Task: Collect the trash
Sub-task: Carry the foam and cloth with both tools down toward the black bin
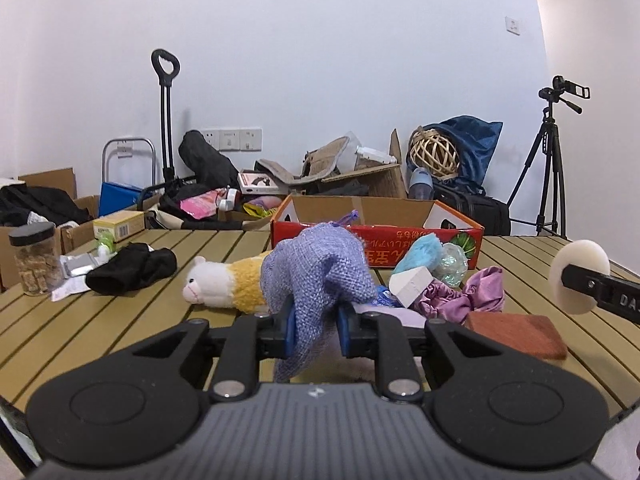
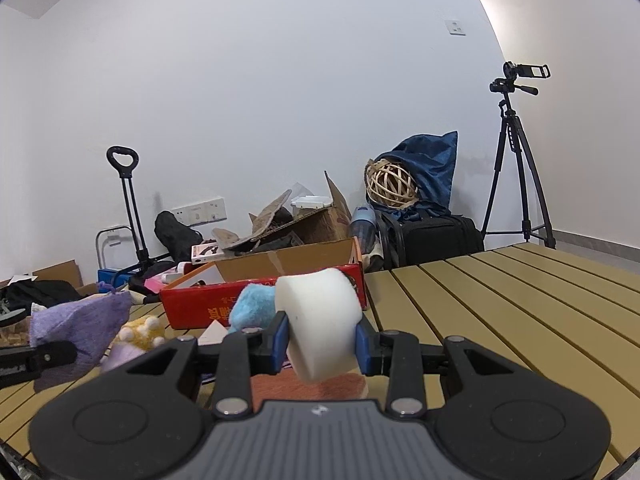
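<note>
My left gripper (image 1: 317, 322) is shut on a purple woven cloth bag (image 1: 316, 276), lifted a little above the slatted table (image 1: 160, 320). The same bag (image 2: 76, 328) hangs at the left of the right wrist view. My right gripper (image 2: 321, 340) is shut on a thick white foam disc (image 2: 320, 320), which also shows at the right edge (image 1: 578, 276) of the left wrist view. A red open cardboard box (image 1: 376, 232) stands on the table behind the clutter, seen too from the right wrist (image 2: 264, 292).
On the table lie a llama plush (image 1: 224, 286), a black cloth (image 1: 132, 266), a jar (image 1: 36, 258), a blue fluffy piece (image 1: 420, 252), a white wedge (image 1: 410, 286), pink satin cloth (image 1: 468, 294) and a rust-coloured pad (image 1: 520, 334). Boxes, bags and a tripod (image 1: 548, 160) line the wall.
</note>
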